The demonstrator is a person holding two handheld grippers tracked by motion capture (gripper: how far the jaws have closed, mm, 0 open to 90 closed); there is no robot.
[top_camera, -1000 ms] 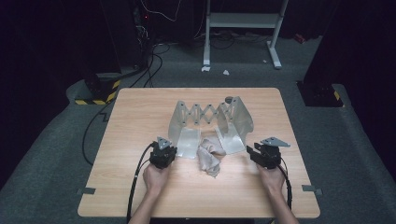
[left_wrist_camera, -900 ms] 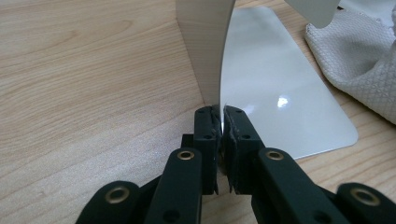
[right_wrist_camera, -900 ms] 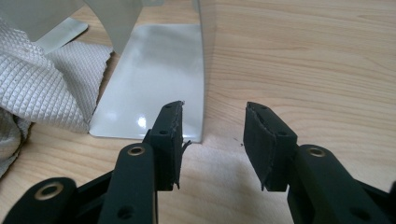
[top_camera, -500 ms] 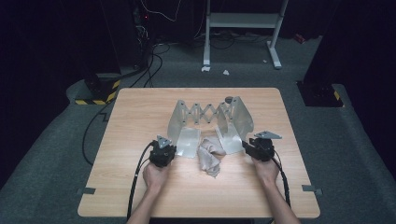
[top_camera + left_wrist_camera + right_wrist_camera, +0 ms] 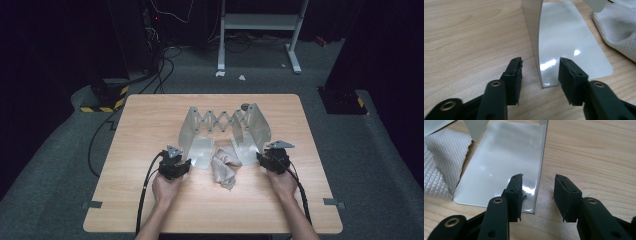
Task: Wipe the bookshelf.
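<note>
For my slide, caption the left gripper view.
Left tool open, straddling the upright edge of a metal plate on the wooden table, white cloth beyond.

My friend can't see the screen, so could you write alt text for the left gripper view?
The open black jaws of the left hand-held gripper straddle the near corner of an upright metal plate, not pressing it. The plate's shiny flat base lies on the wooden table, and a white textured cloth sits at the upper right.
</note>
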